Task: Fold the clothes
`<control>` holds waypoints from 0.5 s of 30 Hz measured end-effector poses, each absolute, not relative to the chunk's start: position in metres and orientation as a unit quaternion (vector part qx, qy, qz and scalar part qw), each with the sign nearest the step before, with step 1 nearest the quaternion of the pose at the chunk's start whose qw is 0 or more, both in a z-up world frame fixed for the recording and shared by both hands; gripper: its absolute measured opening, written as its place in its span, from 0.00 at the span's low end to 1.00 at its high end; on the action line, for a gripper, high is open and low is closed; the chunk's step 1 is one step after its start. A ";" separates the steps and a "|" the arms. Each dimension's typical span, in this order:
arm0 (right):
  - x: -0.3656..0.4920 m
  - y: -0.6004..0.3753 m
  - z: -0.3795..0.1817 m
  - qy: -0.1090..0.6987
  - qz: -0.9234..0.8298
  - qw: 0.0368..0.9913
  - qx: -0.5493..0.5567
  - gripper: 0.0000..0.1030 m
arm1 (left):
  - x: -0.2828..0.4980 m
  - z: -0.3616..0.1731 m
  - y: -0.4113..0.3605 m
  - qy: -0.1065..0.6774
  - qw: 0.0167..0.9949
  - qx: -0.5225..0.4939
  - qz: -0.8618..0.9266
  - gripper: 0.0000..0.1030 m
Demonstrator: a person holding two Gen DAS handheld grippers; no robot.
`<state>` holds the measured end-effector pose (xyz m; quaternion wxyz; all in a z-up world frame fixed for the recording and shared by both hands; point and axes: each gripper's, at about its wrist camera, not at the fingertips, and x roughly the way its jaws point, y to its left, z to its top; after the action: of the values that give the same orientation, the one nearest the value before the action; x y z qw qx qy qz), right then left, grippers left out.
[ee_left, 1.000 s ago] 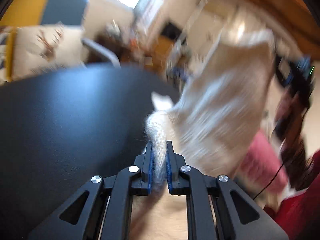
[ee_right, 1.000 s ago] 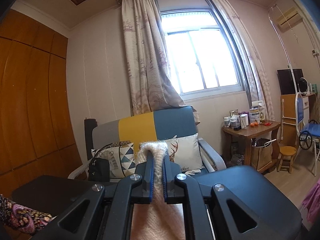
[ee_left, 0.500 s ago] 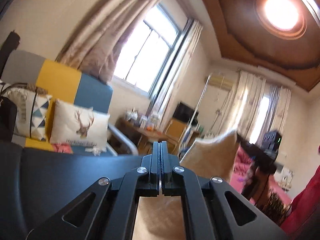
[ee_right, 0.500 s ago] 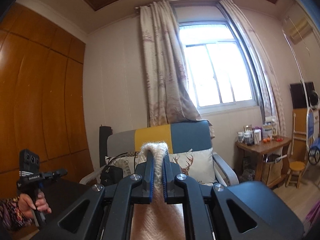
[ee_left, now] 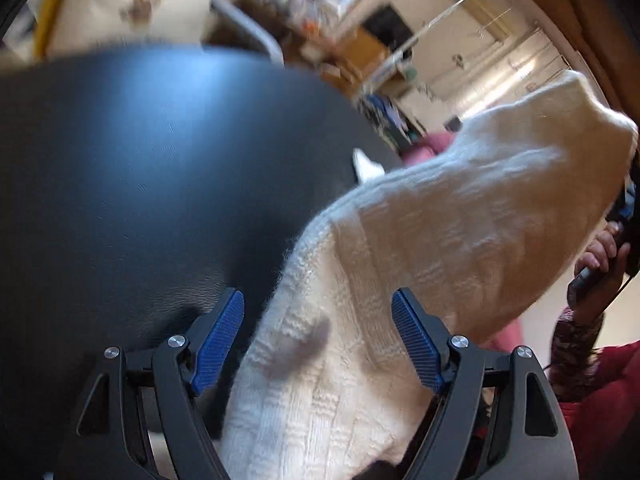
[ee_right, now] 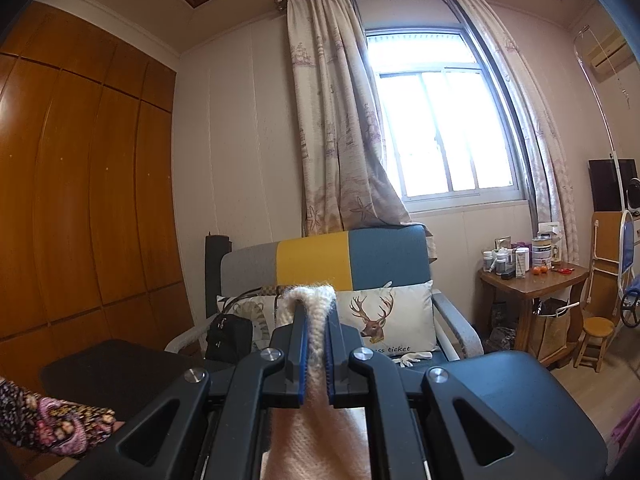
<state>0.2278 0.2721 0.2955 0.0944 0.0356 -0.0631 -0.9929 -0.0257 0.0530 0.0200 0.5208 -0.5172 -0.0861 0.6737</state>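
Black table (ee_left: 140, 168), cream sweater (ee_left: 460, 220) half draped.
Our left gripper (ee_left: 318, 344) was opening over knit; right gripper (ee_right: 316, 344) pinched its edge — we'd regrab low, keep taut.

Right gripper (ee_right: 315, 346) clamped on cream knit (ee_right: 314, 300)

Our left gripper (ee_left: 318, 340), clamped on the cream sweater (ee_left: 460, 232) a second ago, tips downward, jaws opening around the knit.

Your cream cable-knit sweater (ee_left: 460, 216) lies over the black tabletop (ee_left: 140, 168). Your fingers (ee_left: 218, 340) carry blue ribbed pads; your sleeve (ee_right: 48, 424) is dark floral; the sofa (ee_right: 320, 258) is grey, yellow and blue.
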 end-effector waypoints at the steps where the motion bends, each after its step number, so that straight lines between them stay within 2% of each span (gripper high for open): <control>1: 0.226 0.273 0.295 -0.062 -0.993 0.095 0.037 0.05 | -0.031 0.015 0.058 -0.088 0.532 -0.529 0.655 0.77; 3: 0.222 0.274 0.294 -0.064 -0.992 0.097 0.040 0.05 | -0.031 0.010 0.068 -0.065 0.569 -0.535 0.621 0.77; 5: 0.220 0.276 0.293 -0.069 -0.992 0.100 0.042 0.05 | -0.015 0.007 0.078 0.001 0.581 -0.534 0.614 0.70; 6: 0.219 0.278 0.292 -0.072 -0.991 0.101 0.044 0.05 | -0.010 0.007 0.081 0.028 0.580 -0.526 0.621 0.63; 7: 0.218 0.279 0.292 -0.076 -0.991 0.101 0.044 0.05 | -0.006 0.010 0.080 0.046 0.572 -0.511 0.640 0.49; 8: 0.217 0.281 0.292 -0.078 -0.991 0.102 0.045 0.05 | -0.005 0.012 0.079 0.053 0.560 -0.510 0.651 0.45; 11: 0.213 0.281 0.288 -0.080 -0.990 0.103 0.050 0.05 | -0.007 0.013 0.075 0.047 0.541 -0.511 0.666 0.40; 12: 0.211 0.281 0.288 -0.082 -0.990 0.105 0.051 0.05 | -0.008 0.013 0.074 0.041 0.538 -0.513 0.668 0.32; 13: 0.210 0.281 0.287 -0.083 -0.990 0.106 0.052 0.05 | -0.009 0.012 0.073 0.035 0.538 -0.514 0.667 0.17; 15: 0.208 0.279 0.285 -0.085 -0.989 0.109 0.054 0.05 | -0.009 0.011 0.072 0.031 0.533 -0.515 0.671 0.13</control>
<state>0.2083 0.2793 0.2855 0.1092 0.0538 -0.0851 -0.9889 -0.0089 0.0724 0.0110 0.5331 -0.5146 0.0312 0.6708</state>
